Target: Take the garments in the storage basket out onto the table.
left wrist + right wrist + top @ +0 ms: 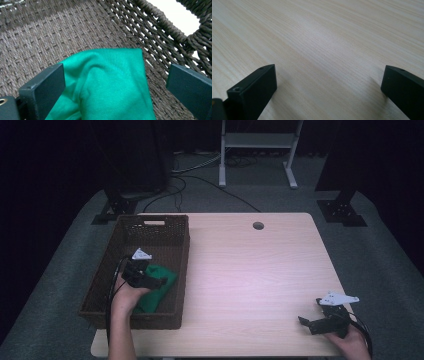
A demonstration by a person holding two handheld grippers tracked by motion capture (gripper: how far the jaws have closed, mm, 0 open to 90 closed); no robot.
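A green cloth (156,296) lies crumpled in the near right part of a dark brown wicker basket (184,251) on the table's left side. My left gripper (159,282) is down inside the basket, just above the cloth. In the left gripper view its jaws stand wide apart, with the cloth (112,87) lying on the woven floor (75,30) between them; left gripper (116,68) is open. My right gripper (310,312) rests near the table's front right corner, open, with bare wood (324,30) between its jaws (329,67).
The light wooden table (250,270) has a round cable hole (258,225) near its far edge. Behind it on the grey carpet stand a white frame (257,140), dark stands (341,210) and loose cables (200,180). The basket has a handle slot (154,223) in its far wall.
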